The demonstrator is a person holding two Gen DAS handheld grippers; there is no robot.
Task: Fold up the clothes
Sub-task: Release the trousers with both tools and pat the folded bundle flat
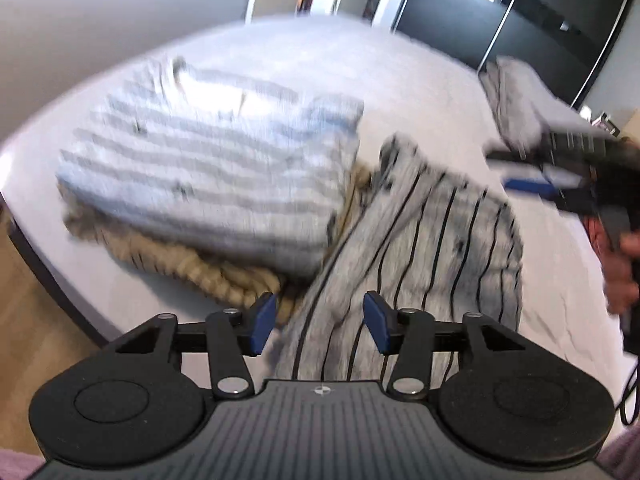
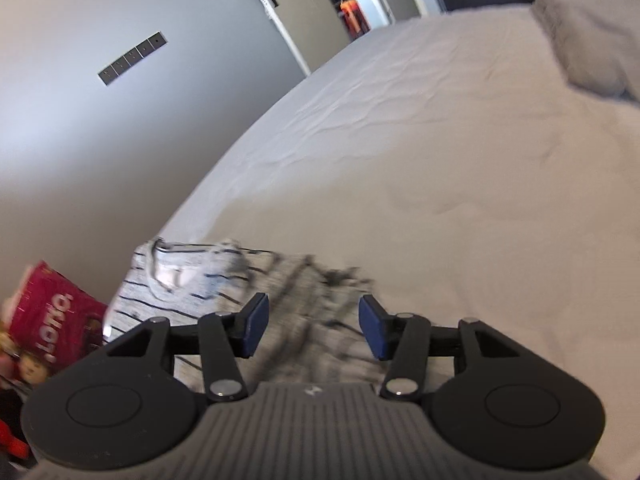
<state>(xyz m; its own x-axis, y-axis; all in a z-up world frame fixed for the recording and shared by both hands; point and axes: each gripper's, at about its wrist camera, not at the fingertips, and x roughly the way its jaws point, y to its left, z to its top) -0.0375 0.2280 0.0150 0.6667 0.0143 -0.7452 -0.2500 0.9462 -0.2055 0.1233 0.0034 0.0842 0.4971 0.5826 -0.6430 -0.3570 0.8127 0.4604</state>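
Counting three garments (image 1: 208,168), one bed (image 1: 400,80)

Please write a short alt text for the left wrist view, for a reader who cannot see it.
The open left gripper hangs above a grey pinstriped garment on a white bed. To its left lies a folded striped top over a beige knit; the right gripper enters at right.

White-sheeted bed (image 2: 400,140), grey wall (image 2: 100,140), dark wardrobe doors (image 1: 540,8), wood floor (image 1: 36,312).

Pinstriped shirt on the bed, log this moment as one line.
task: fold clothes | pinstriped shirt: on bed, released | left claw: open | right claw: open | folded pile: beside shirt
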